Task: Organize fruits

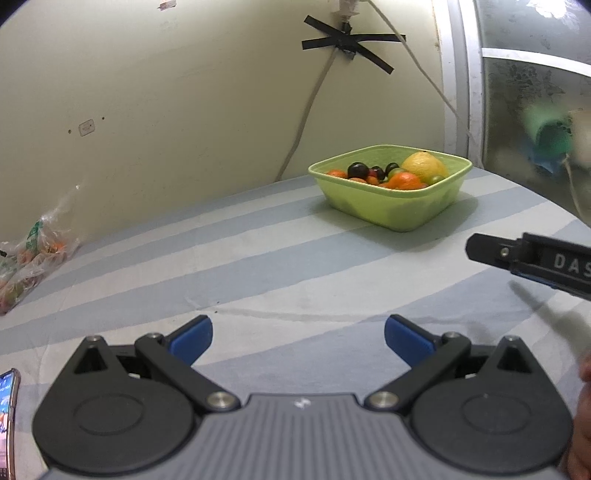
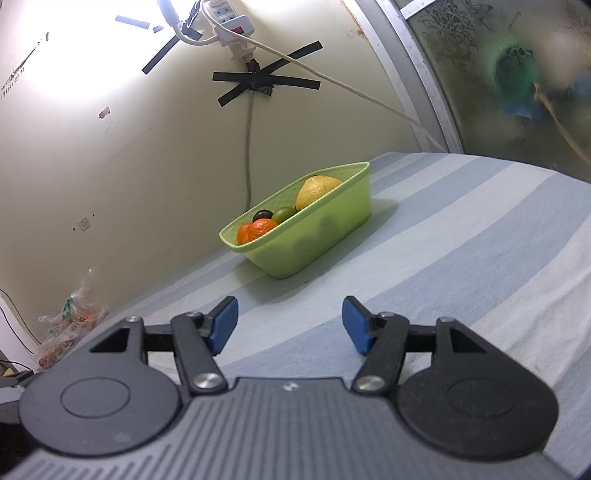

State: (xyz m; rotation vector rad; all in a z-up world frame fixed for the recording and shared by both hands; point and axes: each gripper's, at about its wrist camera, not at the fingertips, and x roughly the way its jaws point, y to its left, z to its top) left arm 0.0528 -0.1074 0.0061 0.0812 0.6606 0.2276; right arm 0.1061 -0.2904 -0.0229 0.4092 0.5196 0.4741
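Observation:
A light green plastic basket (image 1: 388,210) (image 2: 306,243) stands on the striped sheet near the wall. It holds a yellow lemon (image 1: 424,165) (image 2: 317,190), oranges (image 1: 404,181) (image 2: 258,229), dark plums (image 1: 357,170) (image 2: 263,214) and small green fruits (image 2: 283,214). My left gripper (image 1: 298,341) is open and empty, well short of the basket. My right gripper (image 2: 290,325) is open and empty, a short way in front of the basket; its side also shows at the right edge of the left wrist view (image 1: 532,258).
A clear plastic bag with more fruit (image 1: 29,258) (image 2: 70,325) lies at the far left by the wall. A phone (image 1: 7,417) lies at the lower left edge. Cables and a power strip (image 2: 229,18) hang on the wall behind the basket. A frosted window (image 1: 535,110) is on the right.

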